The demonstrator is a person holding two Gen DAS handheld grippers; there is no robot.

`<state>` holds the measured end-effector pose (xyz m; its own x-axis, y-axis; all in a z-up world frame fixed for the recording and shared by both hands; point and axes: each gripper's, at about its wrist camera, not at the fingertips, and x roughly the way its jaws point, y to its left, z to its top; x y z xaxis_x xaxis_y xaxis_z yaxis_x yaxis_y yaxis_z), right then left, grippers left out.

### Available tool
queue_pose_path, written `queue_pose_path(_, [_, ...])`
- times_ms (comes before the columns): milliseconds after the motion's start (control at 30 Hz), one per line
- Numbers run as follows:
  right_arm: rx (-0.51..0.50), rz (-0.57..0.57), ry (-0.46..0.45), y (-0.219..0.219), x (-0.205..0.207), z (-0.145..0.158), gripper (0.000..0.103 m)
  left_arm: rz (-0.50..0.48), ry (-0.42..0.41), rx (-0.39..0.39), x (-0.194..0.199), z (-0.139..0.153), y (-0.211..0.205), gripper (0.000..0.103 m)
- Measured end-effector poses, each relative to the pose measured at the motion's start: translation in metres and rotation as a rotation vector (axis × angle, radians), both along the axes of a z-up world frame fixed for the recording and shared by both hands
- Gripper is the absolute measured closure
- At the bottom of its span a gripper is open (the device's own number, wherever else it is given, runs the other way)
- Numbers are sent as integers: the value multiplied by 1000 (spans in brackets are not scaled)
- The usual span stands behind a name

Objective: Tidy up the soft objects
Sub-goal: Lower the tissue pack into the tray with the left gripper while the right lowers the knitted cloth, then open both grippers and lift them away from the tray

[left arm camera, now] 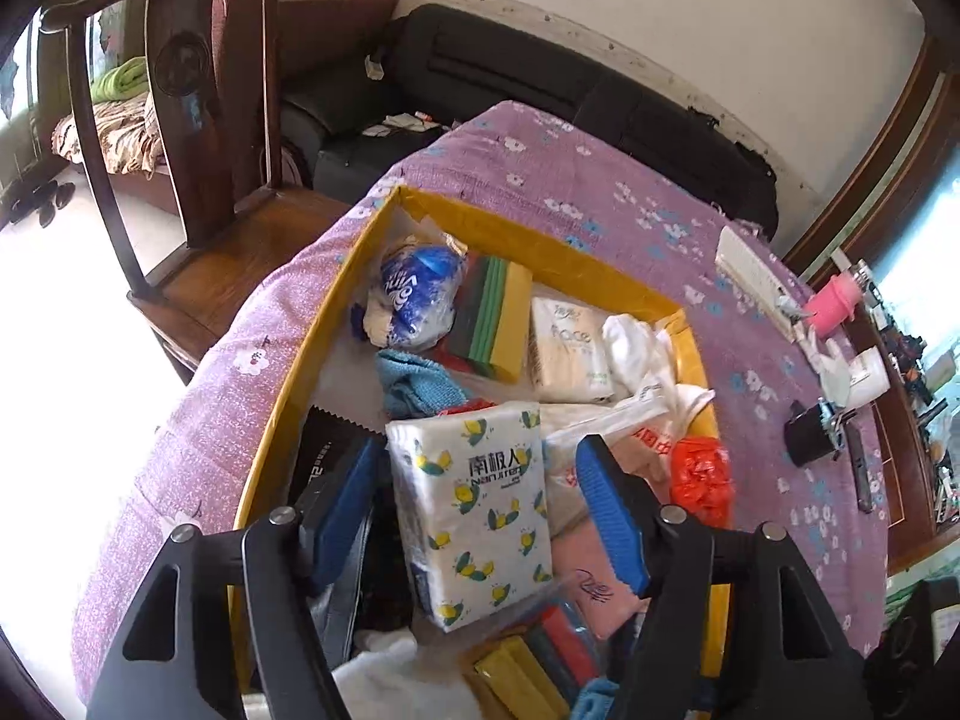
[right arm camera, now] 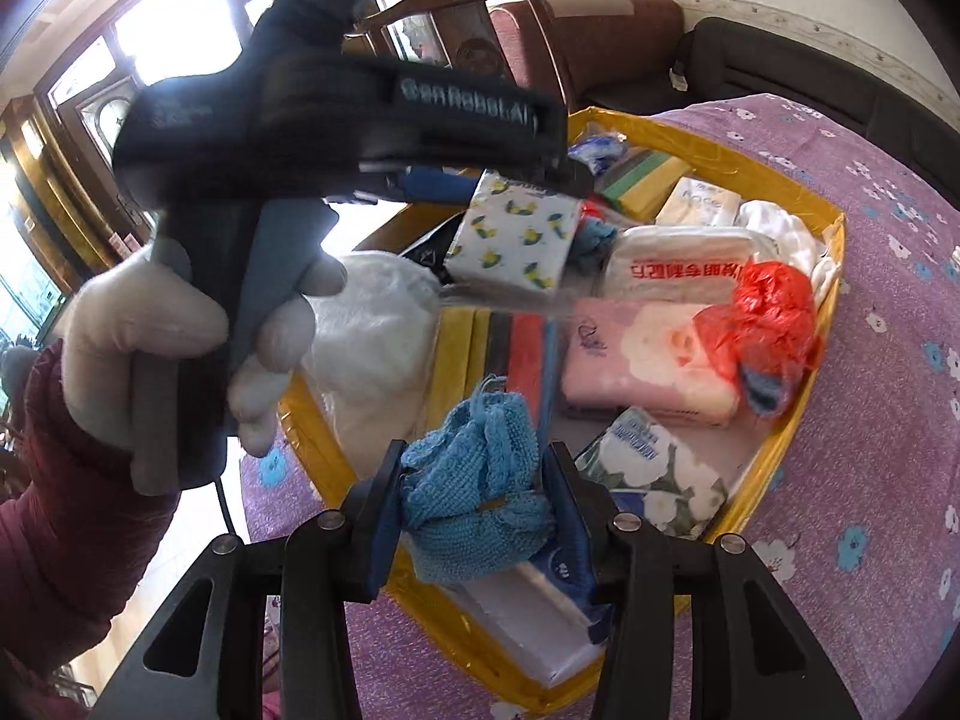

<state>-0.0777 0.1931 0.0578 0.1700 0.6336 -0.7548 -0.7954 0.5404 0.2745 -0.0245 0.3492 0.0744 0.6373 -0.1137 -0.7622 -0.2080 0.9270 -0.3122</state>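
- purple floral cloth (left arm camera: 600,180) covers the table
- white power strip (left arm camera: 753,270) near table's far right edge
- pink cup (left arm camera: 831,303) just beyond the strip, at that edge
- small black device (left arm camera: 810,435) on the cloth, right side
- dark wooden chair (left arm camera: 198,138) off the left edge
- black sofa (left arm camera: 540,72) along the wall, past the far edge
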Motion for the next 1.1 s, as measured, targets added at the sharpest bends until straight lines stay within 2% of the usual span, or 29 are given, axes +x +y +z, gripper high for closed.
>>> queue_pose_path(167, [-42, 5, -61, 14, -12, -5, 51, 29, -88, 9, -24, 22, -4, 26])
queue_pose_path(300, [-74, 21, -129, 23, -24, -3, 41, 82, -173, 75, -48, 43, -8, 18])
queue_pose_path(333, [-66, 20, -132, 22, -25, -1, 38, 102, -195, 102, -54, 48, -10, 16])
queue_pose_path(400, [-24, 5, -125, 14, -27, 9, 22, 139, -227, 148, -66, 55, -14, 14])
queue_pose_path(500, [22, -41, -158, -7, -31, 25, 18, 220, -282, 298, -84, 66, -27, 12])
queue_pose_path(567, [37, -81, -184, -22, -34, 33, 17, 293, -340, 419, -100, 74, -42, 4])
queue_pose_path(600, [44, -100, -191, -28, -36, 36, 17, 315, -360, 445, -105, 78, -47, 0])
queue_pose_path(667, [56, -142, -201, -45, -39, 40, 16, 366, -417, 492, -122, 86, -62, 0])
queue_pose_path(733, [60, -182, -208, -60, -39, 41, 16, 376, -469, 503, -135, 90, -76, 0])
queue_pose_path(800, [64, -212, -205, -74, -37, 40, 16, 393, -461, 529, -138, 89, -91, 0])
queue_pose_path(900, [75, -251, -200, -93, -46, 41, 16, 385, -407, 554, -134, 81, -109, 0])
queue_pose_path(1100, [98, -307, -228, -127, -59, 46, 16, 365, -316, 425, -132, 62, -127, 0])
